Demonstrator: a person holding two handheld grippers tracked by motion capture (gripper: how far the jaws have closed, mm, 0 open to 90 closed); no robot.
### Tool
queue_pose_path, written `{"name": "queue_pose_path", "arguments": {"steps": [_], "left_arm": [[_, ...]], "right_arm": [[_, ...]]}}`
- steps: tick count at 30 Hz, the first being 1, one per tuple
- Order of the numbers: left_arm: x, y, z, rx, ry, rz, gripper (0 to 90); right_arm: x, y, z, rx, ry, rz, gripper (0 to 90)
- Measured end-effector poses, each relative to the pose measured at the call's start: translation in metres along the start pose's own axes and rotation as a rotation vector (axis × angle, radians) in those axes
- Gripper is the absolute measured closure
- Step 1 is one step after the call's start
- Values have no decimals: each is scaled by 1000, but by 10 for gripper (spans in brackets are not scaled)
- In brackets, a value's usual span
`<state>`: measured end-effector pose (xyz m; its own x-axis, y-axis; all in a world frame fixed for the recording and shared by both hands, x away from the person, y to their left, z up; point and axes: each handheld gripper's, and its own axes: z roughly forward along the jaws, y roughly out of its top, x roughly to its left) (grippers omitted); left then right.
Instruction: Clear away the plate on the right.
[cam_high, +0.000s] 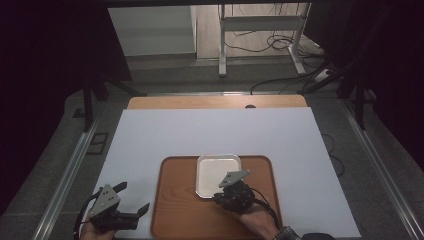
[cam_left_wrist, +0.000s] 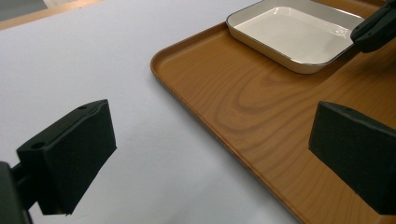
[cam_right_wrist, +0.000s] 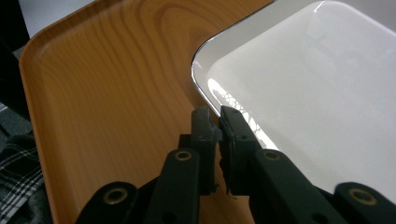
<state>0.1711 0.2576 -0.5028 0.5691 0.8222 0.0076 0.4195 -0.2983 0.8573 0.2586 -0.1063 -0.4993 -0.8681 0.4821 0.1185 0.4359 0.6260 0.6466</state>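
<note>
While gripped by right gripper (cam_right_wrist: 218, 122), glossy white square dish (cam_right_wrist: 317, 88) sits on wood-grain tray (cam_right_wrist: 112, 79).

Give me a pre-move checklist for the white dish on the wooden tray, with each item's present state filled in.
1. Right gripper at the near rim of the white square enamel dish: ok.
2. Jaws pressing firmly on that rim: cannot tell; they stand nearly shut around it.
3. Dish inside the brown wooden tray: ok.
4. Dish empty, nothing to spill: ok.
5. Left gripper open, off the tray over the white table sheet: ok.
6. Sheet beyond the tray free for moving: ok.
</note>
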Motion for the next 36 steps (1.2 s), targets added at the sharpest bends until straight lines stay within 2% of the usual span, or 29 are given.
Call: {"name": "queue_pose_path", "arguments": {"steps": [6,14,25,36], "left_arm": [[0,0,0,-1,0,-1,2],[0,0,0,0,0,0,2],[0,0,0,-1,0,2,2],[0,0,0,-1,0,2,2]], "right_arm": [[-3,0,-5,-30,-10,10,739],[-8,-2,-12,-42,-44,6,640],[-14,-3,-18,-50,-74,21,549],[-21,-4,-27,-80,-83,49,437]]}}
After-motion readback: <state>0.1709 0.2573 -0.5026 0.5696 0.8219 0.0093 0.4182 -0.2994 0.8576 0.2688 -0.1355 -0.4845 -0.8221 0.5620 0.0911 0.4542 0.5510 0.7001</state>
